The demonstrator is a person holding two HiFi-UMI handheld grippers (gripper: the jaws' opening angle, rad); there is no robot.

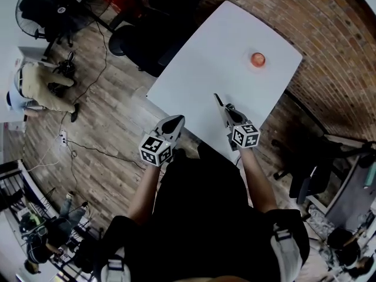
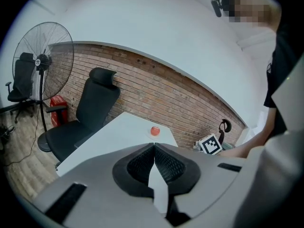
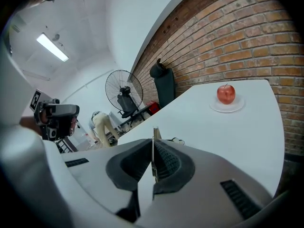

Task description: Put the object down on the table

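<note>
Metal blade [image 3: 154, 133] is what the right gripper [image 3: 153, 148] holds. The blade is very thin and flat. In the right gripper view you see only its edge, a grey shiny line that stands up between the 2 jaws and pokes out a little past their tips. In the head view the blade [image 1: 218, 100] looks dark and pointy, and it sticks out in front of the right gripper [image 1: 228, 111]. It could be a knife, but I cannot tell for sure. The 2 jaws press on it from both sides.

The blade is over the near part of the white table [image 1: 205, 63].

The left gripper [image 2: 154, 148] has its 2 jaws pushed together with nothing between them. It sits by the near corner of the table.

A red apple [image 3: 226, 93] sits on a small white plate [image 3: 227, 108] at the far side of the table, well apart from the blade. A brick wall [image 3: 237, 37] is behind it.
</note>
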